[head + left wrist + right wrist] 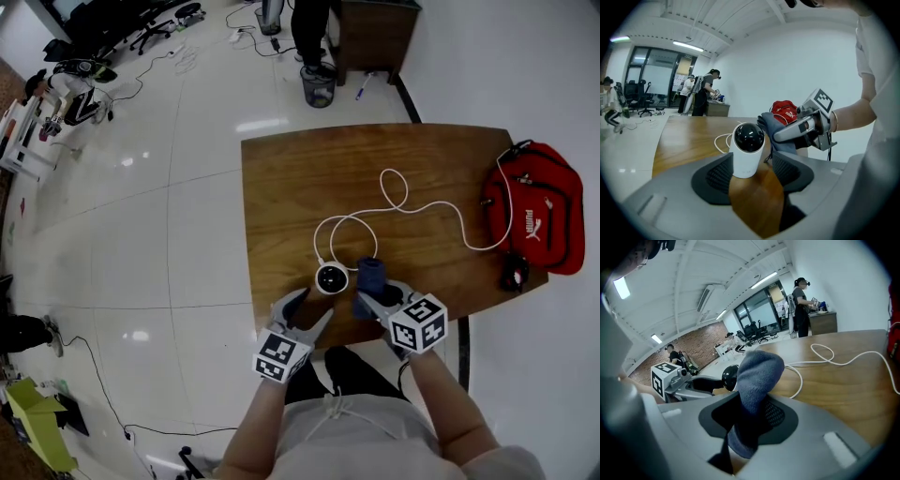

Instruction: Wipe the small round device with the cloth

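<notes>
The small round device (331, 278), white with a glossy black dome, stands near the front edge of the wooden table (281, 187). In the left gripper view the device (748, 147) sits between the jaws of my left gripper (750, 171). Its left side is close against one pad, and bare wood shows between it and the other pad. My right gripper (370, 300) is shut on a blue-grey cloth (757, 376). The cloth (370, 275) sticks up just right of the device, and whether they touch I cannot tell. From the right gripper view the device (730, 375) peeks out behind the cloth.
A white cable (394, 202) loops from the device across the table to a red bag (544, 211) at the right edge, with a small dark item (513, 274) beside it. Beyond the table stand a waste bin (319, 86) and a person (702, 93) at a cabinet.
</notes>
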`<state>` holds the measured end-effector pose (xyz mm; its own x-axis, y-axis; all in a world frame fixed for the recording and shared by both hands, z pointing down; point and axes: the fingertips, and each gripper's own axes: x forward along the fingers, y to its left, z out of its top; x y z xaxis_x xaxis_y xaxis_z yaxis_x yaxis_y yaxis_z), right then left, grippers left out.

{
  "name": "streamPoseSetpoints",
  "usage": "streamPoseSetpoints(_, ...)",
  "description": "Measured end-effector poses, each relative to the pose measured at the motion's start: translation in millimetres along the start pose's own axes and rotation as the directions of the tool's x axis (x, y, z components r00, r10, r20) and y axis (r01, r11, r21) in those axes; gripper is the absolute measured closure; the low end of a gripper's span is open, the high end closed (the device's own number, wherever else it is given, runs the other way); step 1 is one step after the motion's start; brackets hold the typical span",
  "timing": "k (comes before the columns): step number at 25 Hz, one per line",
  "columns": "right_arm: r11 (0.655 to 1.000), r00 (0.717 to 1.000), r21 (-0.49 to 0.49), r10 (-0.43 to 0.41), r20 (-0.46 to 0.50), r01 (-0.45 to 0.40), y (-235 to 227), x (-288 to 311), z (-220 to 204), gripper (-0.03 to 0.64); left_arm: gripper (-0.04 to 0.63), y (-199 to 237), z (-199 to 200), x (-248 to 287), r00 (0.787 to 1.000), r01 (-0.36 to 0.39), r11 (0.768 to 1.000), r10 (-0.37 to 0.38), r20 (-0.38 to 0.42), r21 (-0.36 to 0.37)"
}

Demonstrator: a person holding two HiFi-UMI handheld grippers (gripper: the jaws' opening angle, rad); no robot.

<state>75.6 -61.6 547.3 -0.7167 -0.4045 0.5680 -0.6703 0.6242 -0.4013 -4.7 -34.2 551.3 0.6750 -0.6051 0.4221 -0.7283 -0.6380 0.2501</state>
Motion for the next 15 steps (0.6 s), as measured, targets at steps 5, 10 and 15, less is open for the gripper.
streamPoseSetpoints(5, 1.0, 1.0, 0.011, -0.022, 0.02, 0.022, -20.6, -10.7, 11.0, 0.507, 0.224, -4.8, 5.6, 29.3, 1.0, 0.022, 0.996, -0.021, -0.008, 0.089)
streamPoseSetpoints(10, 0.996, 1.0, -0.088, -0.015, 0.021, 0.017, -21.5, -7.4, 17.1, 0.508, 0.218, 7.6, 11.2, 53.2, 1.0, -0.019, 0.972, 0.02, 0.0, 0.233)
streamPoseSetpoints(15, 0.996, 0.999, -0.087, 0.011, 0.05, -0.007, -29.9, -0.9, 20.1, 0.507, 0.218, 15.7, 9.9, 74.6, 0.999, -0.04, 0.967, 0.042, -0.001, 0.251)
